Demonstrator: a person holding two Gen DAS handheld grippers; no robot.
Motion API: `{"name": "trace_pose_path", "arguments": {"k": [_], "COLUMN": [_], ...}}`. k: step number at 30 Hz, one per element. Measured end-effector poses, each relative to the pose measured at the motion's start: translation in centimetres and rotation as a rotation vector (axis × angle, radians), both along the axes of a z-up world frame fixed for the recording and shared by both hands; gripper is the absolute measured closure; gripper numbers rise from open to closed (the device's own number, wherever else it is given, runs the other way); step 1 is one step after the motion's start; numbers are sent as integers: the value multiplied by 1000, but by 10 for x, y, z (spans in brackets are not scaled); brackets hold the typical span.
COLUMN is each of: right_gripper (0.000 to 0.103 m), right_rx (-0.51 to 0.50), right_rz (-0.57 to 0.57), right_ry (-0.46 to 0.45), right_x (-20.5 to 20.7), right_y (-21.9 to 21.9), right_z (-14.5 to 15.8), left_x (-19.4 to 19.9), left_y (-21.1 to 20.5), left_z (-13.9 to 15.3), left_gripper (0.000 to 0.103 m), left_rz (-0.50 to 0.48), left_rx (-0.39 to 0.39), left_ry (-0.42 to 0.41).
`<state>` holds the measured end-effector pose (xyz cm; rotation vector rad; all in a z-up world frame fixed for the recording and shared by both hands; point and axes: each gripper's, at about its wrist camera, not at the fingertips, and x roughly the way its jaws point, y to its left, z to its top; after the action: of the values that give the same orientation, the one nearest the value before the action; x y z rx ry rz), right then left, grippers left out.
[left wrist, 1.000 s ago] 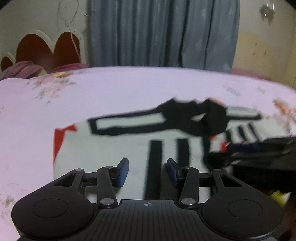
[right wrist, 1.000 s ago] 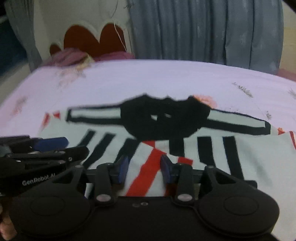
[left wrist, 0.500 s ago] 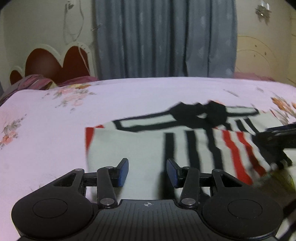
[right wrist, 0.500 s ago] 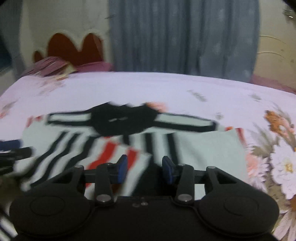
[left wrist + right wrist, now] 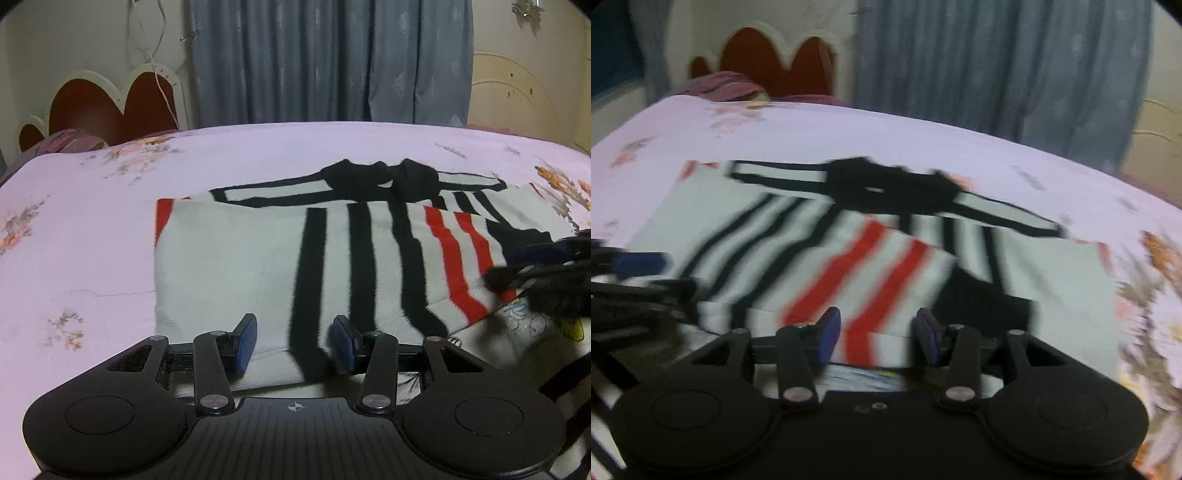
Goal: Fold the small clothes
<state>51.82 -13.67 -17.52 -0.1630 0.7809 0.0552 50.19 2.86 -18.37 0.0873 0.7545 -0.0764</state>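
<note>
Currently, a small striped garment point(image 5: 258, 258), white with black and red stripes and a black collar region point(image 5: 380, 177), is laid flat on the floral bedsheet point(image 5: 92, 206), with its near hem just ahead of both grippers. The left gripper point(image 5: 293, 341) is held with its jaws apart and nothing between them; the hem and 1 black stripe are seen through the gap, and whether the blue pads point(image 5: 246, 341) touch the cloth cannot be told. The right gripper point(image 5: 875, 338) is likewise spread wide and empty, positioned over the hem where 2 red stripes point(image 5: 849, 291) run; this view is blurred, so contact cannot be confirmed. A fold already appears to be made on the person's right portion, where the red-striped panel lies over the black-striped body. The step in hand is judged to be the taking of the near hem for a fold toward the collar. For a clean result, both layers of the hem should be pinched together at matching points, so that the lower layer is not left behind. The 2 grippers should be closed at the same depth and raised together, so that the lifted edge is kept parallel to the collar line. The cloth should be carried low and released only once edges are aligned. A second printed item point(image 5: 524, 321) lies partly under the garment at the right and should not be caught in the pinch.
</note>
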Motion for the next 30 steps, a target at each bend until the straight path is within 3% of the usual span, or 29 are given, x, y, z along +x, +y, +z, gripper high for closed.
{"name": "trace_pose_path", "arguments": {"k": [4,8,18,20,22,30], "right_gripper": [58,58,63,62,64,63], "right_rx": [59,120,103,100,132,118], "right_rz": [-168,-194,-211,-223,-248,-283], "right_ry": [16,32,40,-4,52,32], "right_x": [-5,-5,-7,-11,-4,-13], "right_y": [-51,-66,-63,-62,-70,-65], "right_z": [0,-4,1,9,-4,6], "left_x": [-10,-11,-9,-8,-7,-5], "left_y": [21,19,29,31,32,30], "left_z": [1,-2,5,2,-1,2], "left_gripper": [58,58,58,58,58,57], "left_rz": [12,2,4,6,-13,-36], "left_rx": [-32,-10,-31,-16,-10,15], "left_ry": [-11,-13,-18,2,8,9]}}
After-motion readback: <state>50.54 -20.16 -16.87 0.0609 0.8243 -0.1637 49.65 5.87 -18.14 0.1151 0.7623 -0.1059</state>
